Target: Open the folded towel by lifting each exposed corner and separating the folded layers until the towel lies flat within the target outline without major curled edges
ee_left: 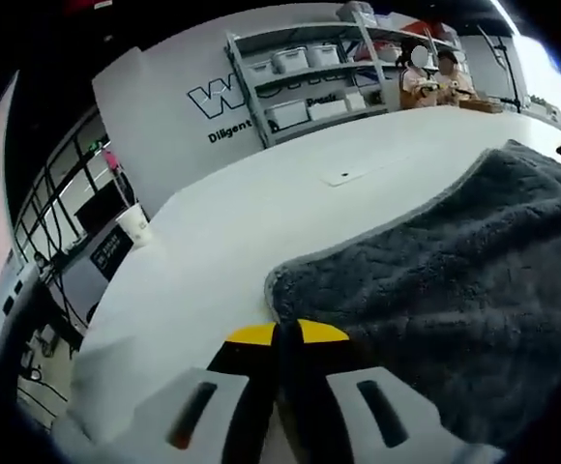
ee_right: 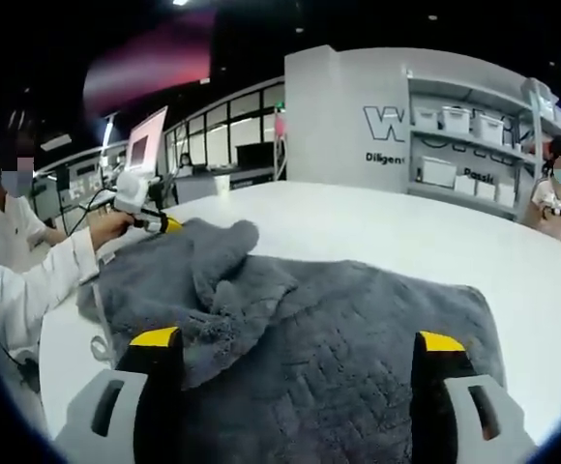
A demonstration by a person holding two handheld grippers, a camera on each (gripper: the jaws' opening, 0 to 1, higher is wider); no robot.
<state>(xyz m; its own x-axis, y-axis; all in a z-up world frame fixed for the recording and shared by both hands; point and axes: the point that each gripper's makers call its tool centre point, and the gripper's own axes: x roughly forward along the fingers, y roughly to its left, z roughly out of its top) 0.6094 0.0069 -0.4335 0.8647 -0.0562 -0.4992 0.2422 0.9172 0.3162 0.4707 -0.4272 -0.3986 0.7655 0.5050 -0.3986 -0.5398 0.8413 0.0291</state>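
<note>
- Lying across the white table (ee_right: 377, 227), one grey towel (ee_right: 358, 338) was spread mostly flat, with a bunched fold of its own cloth (ee_right: 227, 280) heaped on the side toward the person.
- One right gripper (ee_right: 295, 353) hovered over the near part of the towel, its two yellow-tipped jaws set wide apart with nothing between them.
- One left gripper (ee_left: 279, 338) had its two yellow-tipped jaws pressed together just beside the towel's rounded corner (ee_left: 285, 280); whether any cloth was caught between them could not be told.
- In the right gripper view that same left gripper (ee_right: 169, 224) showed at the towel's far edge, held in the person's hand (ee_right: 111, 227), a white sleeve (ee_right: 39, 280) behind it.
- In the left gripper view the towel (ee_left: 455, 280) covered the right part of the table (ee_left: 261, 203), bare white surface to its left.
- One metal shelving unit (ee_left: 310, 77) stood against the grey wall, carrying several white bins.
- Two people (ee_left: 430, 72) sat at the table's far end in the left gripper view; one of them (ee_right: 556, 193) showed at the right edge of the right gripper view.
- One white cup (ee_left: 133, 222) stood beyond the table's edge.
</note>
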